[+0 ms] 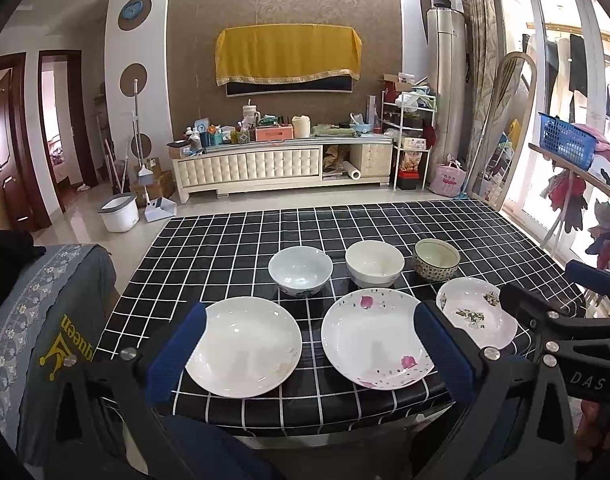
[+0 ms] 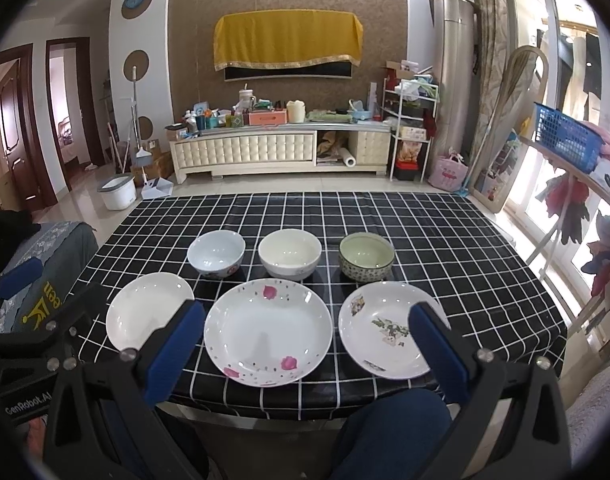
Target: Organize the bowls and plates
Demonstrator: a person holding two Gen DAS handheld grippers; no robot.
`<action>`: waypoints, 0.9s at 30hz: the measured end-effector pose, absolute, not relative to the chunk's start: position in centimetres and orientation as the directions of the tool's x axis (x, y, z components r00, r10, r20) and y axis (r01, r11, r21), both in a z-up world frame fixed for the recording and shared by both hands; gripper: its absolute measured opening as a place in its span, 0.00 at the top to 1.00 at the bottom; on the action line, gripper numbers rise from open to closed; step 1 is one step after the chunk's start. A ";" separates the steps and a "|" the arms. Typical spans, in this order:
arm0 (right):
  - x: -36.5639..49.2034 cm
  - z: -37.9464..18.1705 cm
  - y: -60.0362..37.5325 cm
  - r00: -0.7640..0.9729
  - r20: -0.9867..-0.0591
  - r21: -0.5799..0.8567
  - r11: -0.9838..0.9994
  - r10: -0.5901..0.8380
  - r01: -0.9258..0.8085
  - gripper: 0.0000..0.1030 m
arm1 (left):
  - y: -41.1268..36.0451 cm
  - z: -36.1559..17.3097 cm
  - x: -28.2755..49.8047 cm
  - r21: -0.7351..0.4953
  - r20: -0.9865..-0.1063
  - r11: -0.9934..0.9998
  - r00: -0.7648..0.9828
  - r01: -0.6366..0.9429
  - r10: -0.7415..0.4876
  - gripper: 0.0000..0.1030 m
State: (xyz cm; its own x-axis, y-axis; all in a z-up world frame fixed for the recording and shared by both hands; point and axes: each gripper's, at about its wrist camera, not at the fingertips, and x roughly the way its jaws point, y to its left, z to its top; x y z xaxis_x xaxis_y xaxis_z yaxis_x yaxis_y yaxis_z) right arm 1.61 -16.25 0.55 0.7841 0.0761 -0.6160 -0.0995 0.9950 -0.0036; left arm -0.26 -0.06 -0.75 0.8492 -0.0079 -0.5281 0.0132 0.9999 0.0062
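Three plates lie in a front row on the checked table: a plain white plate (image 1: 245,344) (image 2: 147,310), a pink-flower plate (image 1: 375,338) (image 2: 269,332) and a green-sprig plate (image 1: 475,312) (image 2: 389,330). Behind them stand a pale blue bowl (image 1: 300,271) (image 2: 216,254), a cream bowl (image 1: 374,263) (image 2: 289,254) and a dotted green bowl (image 1: 436,259) (image 2: 367,256). My left gripper (image 1: 311,350) is open and empty above the table's near edge. My right gripper (image 2: 305,350) is open and empty too, held over the near edge.
The black-and-white checked table (image 1: 233,240) (image 2: 445,232) has bare cloth behind the bowls. A grey-covered chair (image 1: 45,320) stands at the left. A rack with a blue basket (image 2: 565,140) stands at the right. My leg (image 2: 389,432) is under the near edge.
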 end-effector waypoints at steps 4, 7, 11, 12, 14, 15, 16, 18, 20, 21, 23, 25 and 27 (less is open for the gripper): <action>1.6 0.6 -16.3 0.784 -0.616 -0.005 0.995 0.076 -0.100 0.00 | 0.0 -0.8 -0.3 0.004 -0.528 1.000 0.849 0.012 -0.008 0.00; 1.6 0.6 -16.2 0.783 -0.618 -0.004 0.995 0.077 -0.101 0.00 | 0.0 -0.8 -0.2 0.004 -0.528 1.000 0.849 0.013 -0.009 0.00; 1.6 0.6 -16.2 0.781 -0.620 -0.010 0.995 0.072 -0.100 0.00 | 0.0 -0.9 -0.2 0.003 -0.530 1.000 0.848 0.017 -0.013 0.00; 1.6 0.6 -16.2 0.781 -0.621 -0.012 0.995 0.070 -0.099 0.00 | 0.0 -0.9 -0.2 0.004 -0.531 1.000 0.847 0.016 -0.011 0.00; 1.6 0.6 -16.1 0.778 -0.624 -0.011 0.995 0.071 -0.100 0.00 | 0.0 -0.9 -0.2 0.005 -0.531 1.000 0.847 0.014 -0.010 0.00; 1.6 0.6 -16.1 0.778 -0.624 -0.011 0.995 0.072 -0.101 0.00 | 0.0 -0.9 -0.3 0.004 -0.531 1.000 0.847 0.013 -0.009 0.00; 1.5 0.6 -16.1 0.778 -0.624 -0.011 0.995 0.072 -0.100 0.00 | 0.0 -0.9 -0.3 0.003 -0.531 1.000 0.847 0.014 -0.010 0.00; 1.5 0.6 -16.1 0.778 -0.624 -0.010 0.995 0.073 -0.102 0.00 | 0.0 -0.8 -0.4 0.002 -0.529 1.000 0.849 0.011 -0.009 0.00; 1.5 0.6 -16.1 0.777 -0.625 -0.006 0.995 0.075 -0.101 0.00 | 0.0 -0.9 -0.4 0.001 -0.529 1.000 0.849 0.012 -0.009 0.00; 1.5 0.6 -16.1 0.777 -0.625 -0.006 0.995 0.075 -0.101 0.00 | 0.0 -0.9 -0.4 0.001 -0.528 1.000 0.849 0.011 -0.009 0.00; 1.5 0.6 -16.1 0.777 -0.625 -0.007 0.995 0.075 -0.102 0.00 | 0.0 -0.9 -0.4 0.002 -0.527 1.000 0.850 0.009 -0.007 0.00; 1.5 0.6 -16.1 0.777 -0.625 -0.006 0.995 0.076 -0.102 0.00 | 0.0 -1.0 -0.4 0.001 -0.527 1.000 0.850 0.006 -0.005 0.00; 1.5 0.7 -16.0 0.776 -0.626 -0.003 0.995 0.079 -0.104 0.00 | 0.1 -1.0 -0.4 -0.001 -0.527 1.000 0.850 0.005 -0.005 0.00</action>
State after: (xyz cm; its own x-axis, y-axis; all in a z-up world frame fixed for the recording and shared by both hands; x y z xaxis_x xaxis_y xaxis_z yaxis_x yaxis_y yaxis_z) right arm 1.49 -16.03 0.66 0.7758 0.0789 -0.6260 -0.1038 0.9946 -0.0033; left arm -0.39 0.11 -0.99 0.8499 -0.0045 -0.5270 0.0048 1.0000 -0.0009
